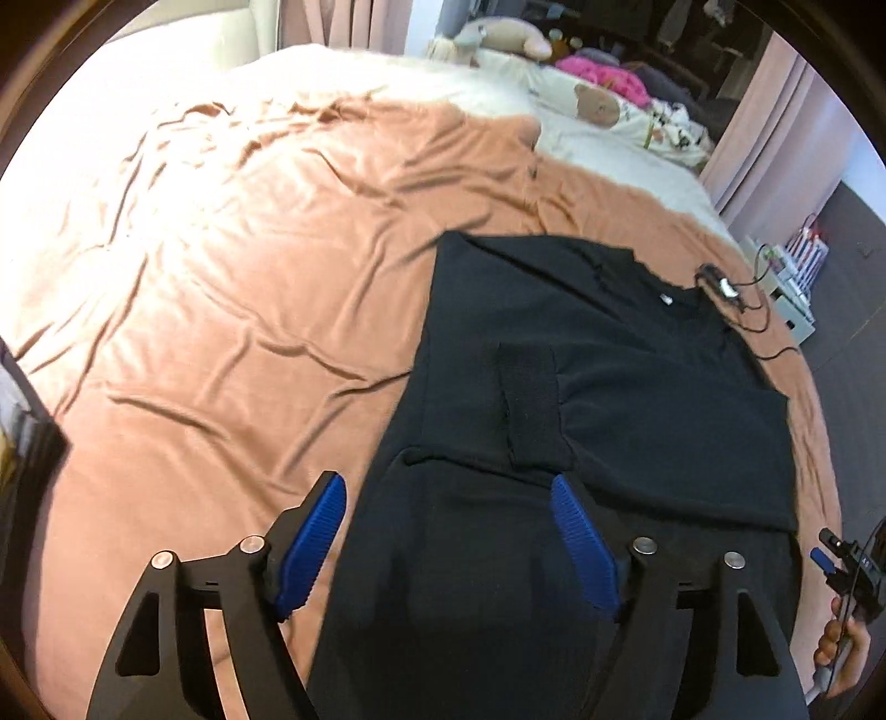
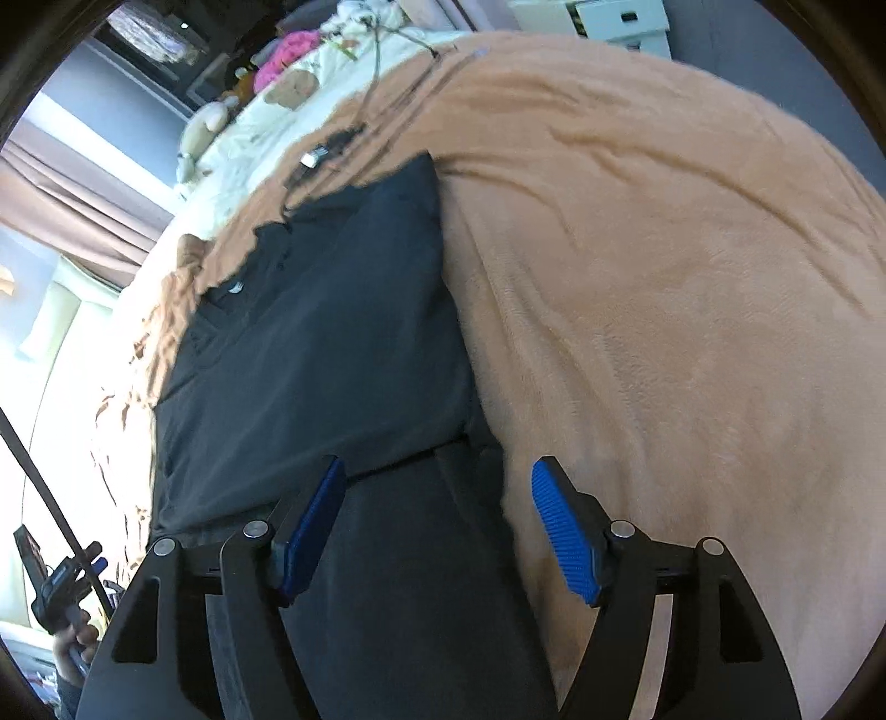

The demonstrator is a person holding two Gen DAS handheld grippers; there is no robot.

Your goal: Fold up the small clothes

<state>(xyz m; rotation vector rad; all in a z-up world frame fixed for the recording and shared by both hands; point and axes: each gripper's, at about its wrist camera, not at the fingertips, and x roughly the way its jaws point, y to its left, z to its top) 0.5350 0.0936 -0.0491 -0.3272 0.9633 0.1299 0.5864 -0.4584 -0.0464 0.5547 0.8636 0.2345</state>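
Here, a black garment (image 1: 609,387) lies flat on a peach blanket (image 1: 221,304) covering a bed, its sides folded inward and one sleeve (image 1: 531,404) laid across the middle. In the left wrist view the garment fills the field from 3 o'clock to 6 o'clock; a white neck label (image 1: 830,301) cannot be read. The left gripper (image 1: 448,543) hangs above the garment's lower part, blue pads (image 1: 310,543) spread apart, with nothing between them. In the right wrist view the right gripper (image 2: 437,531) hangs over the garment's edge, jaws likewise apart and empty: one pad over black cloth, the other over blanket. A small black device with cables (image 1: 725,291) rests on the blanket at 2 o'clock of the garment. White drawer boxes (image 2: 614,22) stand beyond the bed at 12 o'clock of the right view; their contents cannot be seen. Stuffed toys (image 1: 498,36) and pink fabric (image 1: 603,75) sit at the far bedside.
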